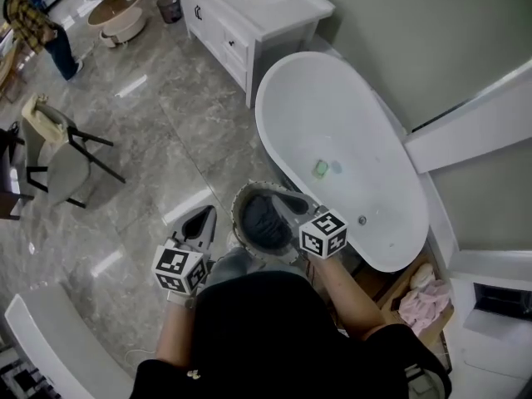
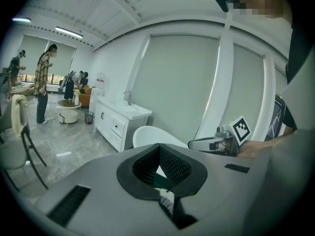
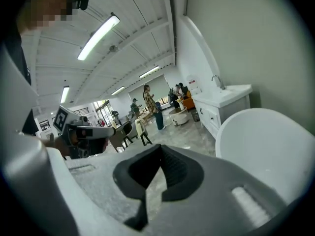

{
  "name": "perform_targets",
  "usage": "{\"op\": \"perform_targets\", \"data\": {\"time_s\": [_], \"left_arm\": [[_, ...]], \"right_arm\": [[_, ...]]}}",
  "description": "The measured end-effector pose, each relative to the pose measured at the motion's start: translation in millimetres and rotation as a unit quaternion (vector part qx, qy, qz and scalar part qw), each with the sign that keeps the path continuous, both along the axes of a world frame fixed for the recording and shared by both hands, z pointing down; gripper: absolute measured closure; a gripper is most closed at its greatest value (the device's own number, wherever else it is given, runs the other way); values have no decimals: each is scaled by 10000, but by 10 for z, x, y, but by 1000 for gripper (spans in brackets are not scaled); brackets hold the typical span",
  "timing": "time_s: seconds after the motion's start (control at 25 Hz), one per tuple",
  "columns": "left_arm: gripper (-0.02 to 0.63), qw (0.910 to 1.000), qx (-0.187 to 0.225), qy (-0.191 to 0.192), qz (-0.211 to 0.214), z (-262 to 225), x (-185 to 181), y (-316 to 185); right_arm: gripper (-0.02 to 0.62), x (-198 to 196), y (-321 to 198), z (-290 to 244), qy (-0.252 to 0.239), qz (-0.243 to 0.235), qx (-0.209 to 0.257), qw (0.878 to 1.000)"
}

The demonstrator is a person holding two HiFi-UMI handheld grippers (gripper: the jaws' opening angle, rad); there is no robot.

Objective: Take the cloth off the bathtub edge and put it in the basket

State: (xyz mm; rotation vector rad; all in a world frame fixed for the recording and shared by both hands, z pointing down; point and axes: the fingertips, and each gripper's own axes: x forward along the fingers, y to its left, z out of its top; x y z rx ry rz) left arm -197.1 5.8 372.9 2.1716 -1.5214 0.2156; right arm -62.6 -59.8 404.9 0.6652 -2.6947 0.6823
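Note:
A dark blue-grey cloth [image 1: 264, 223] lies bunched inside the round basket [image 1: 239, 208] on the floor beside the white bathtub [image 1: 332, 131]. My right gripper [image 1: 280, 196] hangs above the basket, jaws shut and empty. To the basket's left, my left gripper [image 1: 202, 216] is over the floor, shut with nothing in it. In the left gripper view my left gripper [image 2: 158, 151] points towards the bathtub [image 2: 147, 135], and the right gripper [image 2: 216, 142] shows at the right. In the right gripper view my right gripper [image 3: 160, 151] has the bathtub [image 3: 270, 146] at the right.
A white vanity cabinet [image 1: 241, 23] stands past the tub's far end. A chair [image 1: 58, 152] stands on the marble floor at the left. A box of pink cloths [image 1: 424, 302] sits by the tub's near end. A small green item [image 1: 320, 169] lies inside the tub. A person [image 1: 33, 23] stands far off.

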Motion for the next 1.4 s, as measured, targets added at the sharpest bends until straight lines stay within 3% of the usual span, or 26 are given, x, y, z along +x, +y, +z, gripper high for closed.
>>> {"op": "perform_targets", "data": {"time_s": [0.36, 0.68, 1.4], "left_arm": [[592, 9968, 786, -138, -78, -769, 2, -95], [592, 9917, 1234, -241, -251, -1247, -3, -36], [592, 9882, 1423, -474, -298, -1398, 190, -75]], "right_arm": [[600, 98, -49, -918, -508, 8, 661, 9965], [600, 150, -27, -1472, -863, -82, 1112, 9900], [600, 388, -97, -1556, -825, -138, 1344, 9874]]}}
